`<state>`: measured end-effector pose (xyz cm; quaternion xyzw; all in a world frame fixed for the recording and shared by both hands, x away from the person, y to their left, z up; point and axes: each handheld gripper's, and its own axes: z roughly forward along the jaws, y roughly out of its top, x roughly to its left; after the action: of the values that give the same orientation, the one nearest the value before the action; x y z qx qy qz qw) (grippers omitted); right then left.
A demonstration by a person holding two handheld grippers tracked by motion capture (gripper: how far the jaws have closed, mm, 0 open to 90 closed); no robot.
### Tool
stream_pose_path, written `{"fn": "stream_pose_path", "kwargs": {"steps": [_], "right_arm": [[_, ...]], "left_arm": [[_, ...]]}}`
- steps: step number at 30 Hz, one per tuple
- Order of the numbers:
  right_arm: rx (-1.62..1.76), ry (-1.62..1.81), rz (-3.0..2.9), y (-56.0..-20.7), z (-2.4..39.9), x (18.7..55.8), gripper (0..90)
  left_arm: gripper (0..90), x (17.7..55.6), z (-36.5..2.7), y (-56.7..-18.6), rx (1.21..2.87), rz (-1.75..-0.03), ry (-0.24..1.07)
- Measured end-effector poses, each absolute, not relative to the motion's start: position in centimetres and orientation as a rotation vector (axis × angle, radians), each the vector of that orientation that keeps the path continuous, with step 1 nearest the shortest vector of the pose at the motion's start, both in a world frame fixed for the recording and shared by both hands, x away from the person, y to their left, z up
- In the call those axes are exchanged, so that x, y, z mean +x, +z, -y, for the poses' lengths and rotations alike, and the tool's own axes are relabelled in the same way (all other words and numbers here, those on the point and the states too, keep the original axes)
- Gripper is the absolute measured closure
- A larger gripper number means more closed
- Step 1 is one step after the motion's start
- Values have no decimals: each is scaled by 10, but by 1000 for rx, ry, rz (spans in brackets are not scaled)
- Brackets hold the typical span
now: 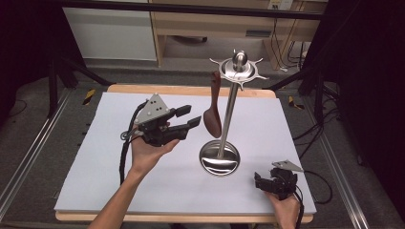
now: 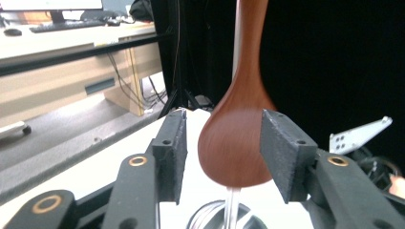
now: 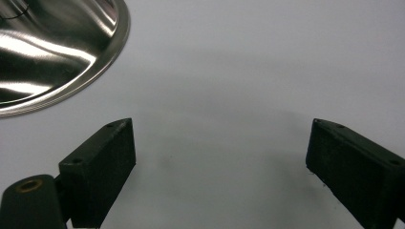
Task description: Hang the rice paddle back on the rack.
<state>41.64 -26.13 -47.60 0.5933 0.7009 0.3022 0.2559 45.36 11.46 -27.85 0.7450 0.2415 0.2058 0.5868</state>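
Hanging from the metal stand (image 1: 230, 112), the brown wooden spoon (image 1: 212, 119) dangles just ahead of the left gripper (image 1: 191, 117), its bowl between the parted jaws, neither pad pressing it. Near the stand's base, the right gripper (image 1: 258, 180) rests low over the bench (image 1: 119, 157), jaws wide, nothing between them.

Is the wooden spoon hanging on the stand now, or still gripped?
Hanging: the wooden spoon dangles from the stand, and the left gripper stands open.

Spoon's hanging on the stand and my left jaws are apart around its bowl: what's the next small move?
Probably draw the left gripper straight back from the wooden spoon. It hangs from the rack's top ring, and the jaws stand clear of the bowl on both sides, so it looks released.
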Motion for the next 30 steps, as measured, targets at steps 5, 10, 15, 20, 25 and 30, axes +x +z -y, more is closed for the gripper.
{"fn": "stream_pose_path", "kwargs": {"steps": [5,10,15,20,25,30], "right_arm": [[1614,819,-1898,-476,262,416,101],[1614,817,-1898,-476,261,416,101],[1620,818,-1894,-476,261,416,101],[1617,815,-1896,-476,262,416,101],[1619,817,-1893,-476,262,415,101],[1614,815,-1894,-476,262,415,100]], "left_arm": [[481,455,-131,-299,1772,-605,474],[465,457,-147,-320,1796,-658,467],[454,459,-164,-341,1811,-706,457],[447,459,-177,-355,1824,-748,449],[438,456,-194,-371,1842,-790,450],[431,453,-207,-390,1867,-831,447]]}}
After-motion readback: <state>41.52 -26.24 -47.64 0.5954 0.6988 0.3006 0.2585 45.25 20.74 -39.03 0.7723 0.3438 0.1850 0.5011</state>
